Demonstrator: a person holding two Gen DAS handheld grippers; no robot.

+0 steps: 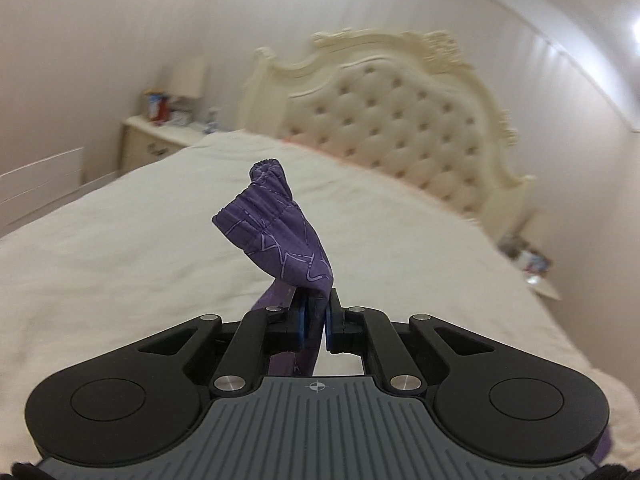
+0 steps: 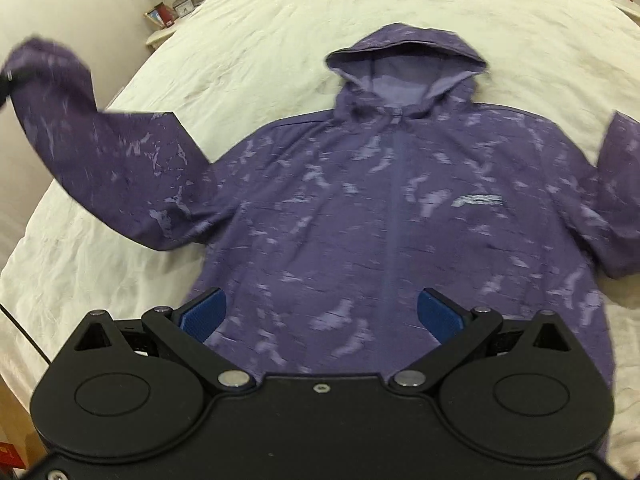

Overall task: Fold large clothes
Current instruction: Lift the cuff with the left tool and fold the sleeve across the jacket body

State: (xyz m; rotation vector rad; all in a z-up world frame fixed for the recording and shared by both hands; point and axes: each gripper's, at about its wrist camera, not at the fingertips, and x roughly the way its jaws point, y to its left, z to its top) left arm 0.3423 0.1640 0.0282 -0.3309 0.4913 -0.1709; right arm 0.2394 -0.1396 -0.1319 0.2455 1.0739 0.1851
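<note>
One sleeve cuff (image 1: 276, 224) sits clamped at twelve o'clock in my left hand-held gripper (image 1: 316, 320); my right hand-held gripper (image 2: 322, 312) hovers wide over the hoodie (image 2: 360, 208) on the bed (image 2: 260, 32).

Purple patterned hooded jacket (image 2: 360, 208) spread front-up on bed, one sleeve lifted

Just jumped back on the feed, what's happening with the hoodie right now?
A purple hooded jacket lies face up on the white bed. The left gripper has its jaws shut on the cuff of one sleeve and holds it up off the bed. The right gripper hovers over the jacket's lower front with its jaws open, holding nothing. The other sleeve lies out to the side. No fold is laid down yet.
</note>
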